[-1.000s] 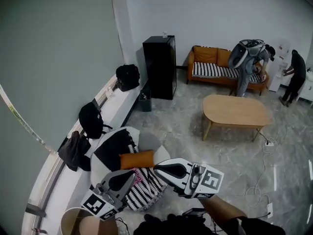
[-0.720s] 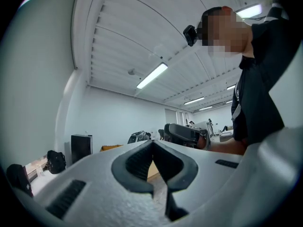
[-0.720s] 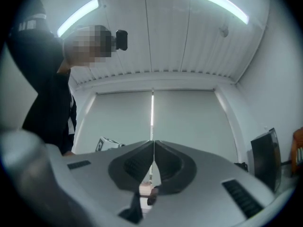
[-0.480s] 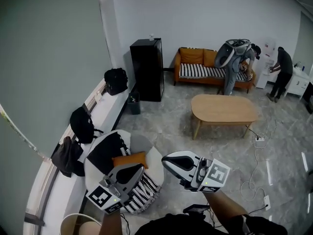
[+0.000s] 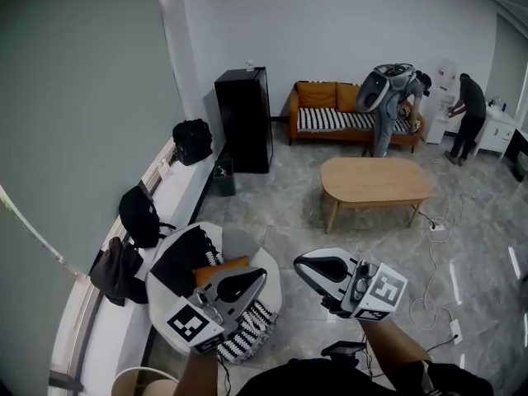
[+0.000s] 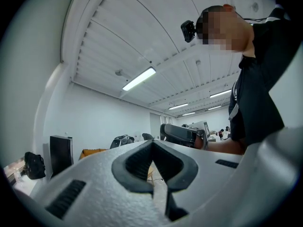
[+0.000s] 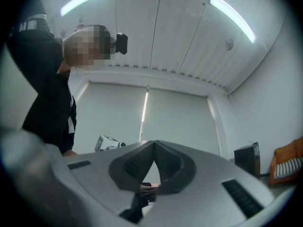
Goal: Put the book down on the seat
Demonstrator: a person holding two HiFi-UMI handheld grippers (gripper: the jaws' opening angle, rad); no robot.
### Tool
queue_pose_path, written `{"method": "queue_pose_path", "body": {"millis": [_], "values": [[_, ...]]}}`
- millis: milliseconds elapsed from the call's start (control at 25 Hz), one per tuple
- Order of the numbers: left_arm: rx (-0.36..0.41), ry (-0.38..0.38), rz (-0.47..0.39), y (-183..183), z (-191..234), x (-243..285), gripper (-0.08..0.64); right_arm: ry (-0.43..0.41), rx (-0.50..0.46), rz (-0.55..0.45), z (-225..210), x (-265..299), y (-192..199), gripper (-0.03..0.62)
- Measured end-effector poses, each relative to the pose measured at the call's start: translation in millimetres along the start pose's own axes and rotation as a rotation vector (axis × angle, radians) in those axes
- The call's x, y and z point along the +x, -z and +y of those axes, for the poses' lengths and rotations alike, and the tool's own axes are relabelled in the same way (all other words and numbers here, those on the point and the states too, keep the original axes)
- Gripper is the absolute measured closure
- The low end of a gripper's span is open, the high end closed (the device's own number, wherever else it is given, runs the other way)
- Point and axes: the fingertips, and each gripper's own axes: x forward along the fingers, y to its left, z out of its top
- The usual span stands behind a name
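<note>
A round white seat (image 5: pixel 176 246) with black-and-white cushions stands at the lower left of the head view. An orange flat rectangular thing (image 5: pixel 216 268), possibly the book, lies on it. My left gripper (image 5: pixel 261 274) hovers just right of that orange thing, above the seat's striped cushion (image 5: pixel 252 330), shut with nothing in it (image 6: pixel 152 143). My right gripper (image 5: pixel 299 262) hangs over the floor to the right of the seat, also shut and empty (image 7: pixel 154 143). Both point slightly upward. Each gripper shows in the other's view: the right gripper (image 6: pixel 182 134), the left gripper (image 7: pixel 109 143).
An oval wooden table (image 5: pixel 375 180) stands mid-floor, with an orange sofa (image 5: pixel 346 118) and a black cabinet (image 5: pixel 245 118) behind. Backpacks (image 5: pixel 140 215) sit on the window ledge at left. Two people (image 5: pixel 388 97) are at the far wall. Cables (image 5: pixel 433 225) trail on the floor.
In the head view both grippers have lifted and drifted to the right, away from the seat's middle. Their jaws stay shut and empty. The orange thing has not moved on the seat.
</note>
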Motion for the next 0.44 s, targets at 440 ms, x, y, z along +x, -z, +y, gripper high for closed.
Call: {"method": "queue_pose_path", "body": {"millis": [440], "values": [[0.006,0.056,-0.02,-6,-10,-5,0.535,0.046,-0.053,0.005,13,-6,-6,0.565]]}}
